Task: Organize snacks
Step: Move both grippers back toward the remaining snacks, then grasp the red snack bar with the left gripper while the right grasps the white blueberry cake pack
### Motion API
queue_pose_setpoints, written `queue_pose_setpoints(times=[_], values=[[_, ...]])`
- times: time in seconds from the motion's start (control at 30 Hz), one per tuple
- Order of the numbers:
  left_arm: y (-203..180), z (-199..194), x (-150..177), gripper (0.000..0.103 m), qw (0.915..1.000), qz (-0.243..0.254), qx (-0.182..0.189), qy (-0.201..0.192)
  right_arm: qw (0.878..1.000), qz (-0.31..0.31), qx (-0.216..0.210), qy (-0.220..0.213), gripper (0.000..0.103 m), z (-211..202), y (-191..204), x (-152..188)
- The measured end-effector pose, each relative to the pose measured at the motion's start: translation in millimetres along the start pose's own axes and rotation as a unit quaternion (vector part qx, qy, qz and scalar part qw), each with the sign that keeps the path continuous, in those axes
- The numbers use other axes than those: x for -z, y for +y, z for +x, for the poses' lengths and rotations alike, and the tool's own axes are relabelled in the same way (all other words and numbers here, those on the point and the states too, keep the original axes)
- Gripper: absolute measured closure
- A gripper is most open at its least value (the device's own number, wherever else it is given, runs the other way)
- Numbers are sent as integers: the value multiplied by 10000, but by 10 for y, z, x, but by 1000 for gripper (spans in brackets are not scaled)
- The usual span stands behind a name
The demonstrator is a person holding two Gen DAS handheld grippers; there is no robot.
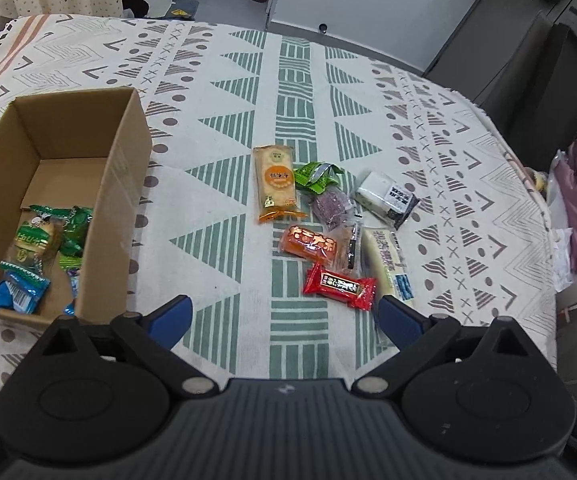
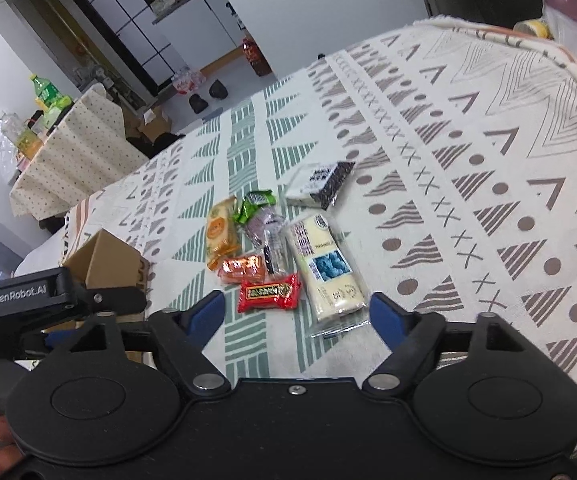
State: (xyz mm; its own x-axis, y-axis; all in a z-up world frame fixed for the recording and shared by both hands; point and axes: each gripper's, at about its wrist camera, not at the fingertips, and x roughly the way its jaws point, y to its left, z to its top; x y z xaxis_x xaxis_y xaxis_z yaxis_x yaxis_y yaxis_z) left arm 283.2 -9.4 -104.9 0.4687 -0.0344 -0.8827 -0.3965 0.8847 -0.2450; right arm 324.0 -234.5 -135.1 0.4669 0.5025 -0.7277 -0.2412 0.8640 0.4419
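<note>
Blue-tipped fingers (image 1: 170, 318) of the left gripper (image 1: 284, 320) stand wide apart and hold nothing; they hover above the tabletop covered with a patterned cream and green cloth (image 1: 224, 128). The fingers (image 2: 206, 314) of the right gripper (image 2: 298, 316) are also spread wide and empty.

An open brown cardboard box (image 1: 128, 200) stands on the left side of the cloth. Inside it lie several small packets: a yellow-green biscuit packet (image 1: 34, 240), a crumpled green wrapper (image 1: 74, 230) beside it, and a blue packet (image 1: 18, 294) near the front wall.

To the right of the box, apart from it, loose snacks lie in a group on the cloth: a long orange cracker packet (image 1: 276, 184), a small green wrapper (image 1: 314, 176), a purple packet (image 1: 332, 208), a white and black packet (image 1: 386, 198), an orange flat packet (image 1: 308, 248), a red candy bar wrapper (image 1: 340, 286) nearest to the left gripper, and a long pale cream packet (image 2: 326, 272) with a blue label.
</note>
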Motion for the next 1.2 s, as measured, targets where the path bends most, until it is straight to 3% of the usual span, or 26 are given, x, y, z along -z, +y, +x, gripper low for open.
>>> queue_pose_setpoints(times=[0.17,0.83,1.2], values=[[-43,187,-58,9,9999,-102,-93,87,9998,25,3,176,37,145,-71,-11],[-321,973,-208,13,9976,9,-612,315,9985,82,151,527,37,583,-290,-166],[-407,1279,-165,13,9950,53,-778,626,9973,60,268,688,37,758,-311,-159]])
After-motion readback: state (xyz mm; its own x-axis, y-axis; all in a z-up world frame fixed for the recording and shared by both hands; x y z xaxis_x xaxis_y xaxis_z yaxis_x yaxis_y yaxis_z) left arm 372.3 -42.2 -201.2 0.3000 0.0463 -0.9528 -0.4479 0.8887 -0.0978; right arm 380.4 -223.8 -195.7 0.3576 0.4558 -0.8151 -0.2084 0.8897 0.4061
